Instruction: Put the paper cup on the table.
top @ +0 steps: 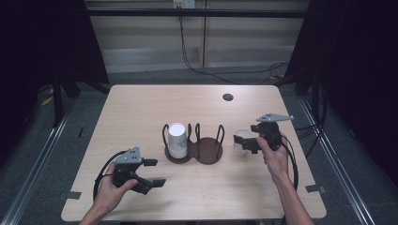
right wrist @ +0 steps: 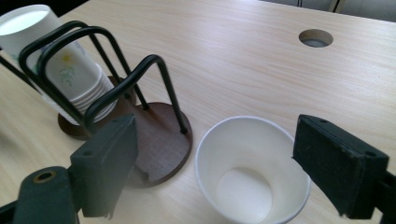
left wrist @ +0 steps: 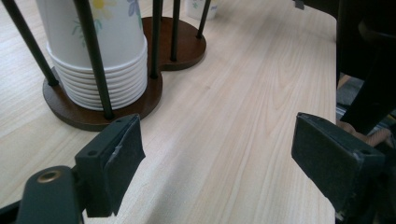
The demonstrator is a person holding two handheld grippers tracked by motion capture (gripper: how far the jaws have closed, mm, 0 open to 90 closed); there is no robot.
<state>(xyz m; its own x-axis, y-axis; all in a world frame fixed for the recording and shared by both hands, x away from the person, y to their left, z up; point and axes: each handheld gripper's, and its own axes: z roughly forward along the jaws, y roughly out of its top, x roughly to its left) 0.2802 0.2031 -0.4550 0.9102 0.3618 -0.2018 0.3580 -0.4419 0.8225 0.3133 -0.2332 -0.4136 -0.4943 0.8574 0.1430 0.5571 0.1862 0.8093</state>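
My right gripper (right wrist: 212, 168) hung spread over the single paper cup (right wrist: 252, 170), just right of the wire cup holder (right wrist: 140, 116). The stacked cups (top: 178, 139) filled its left bay. My left gripper (top: 155, 172), also spread, sat near-left, holding nothing.

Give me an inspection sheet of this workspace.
Surface: light wooden table with a round hole.
Job's things: upright single paper cup; cup holder, left bay holding an upside-down cup stack, right bay empty.
Clutter: nothing seen.
Grippers: left gripper open, apart from everything; right gripper open around the single cup.
Cables: black loops trail from both grippers; more on the floor behind.
Surroundings: dark curtains, grey floor.
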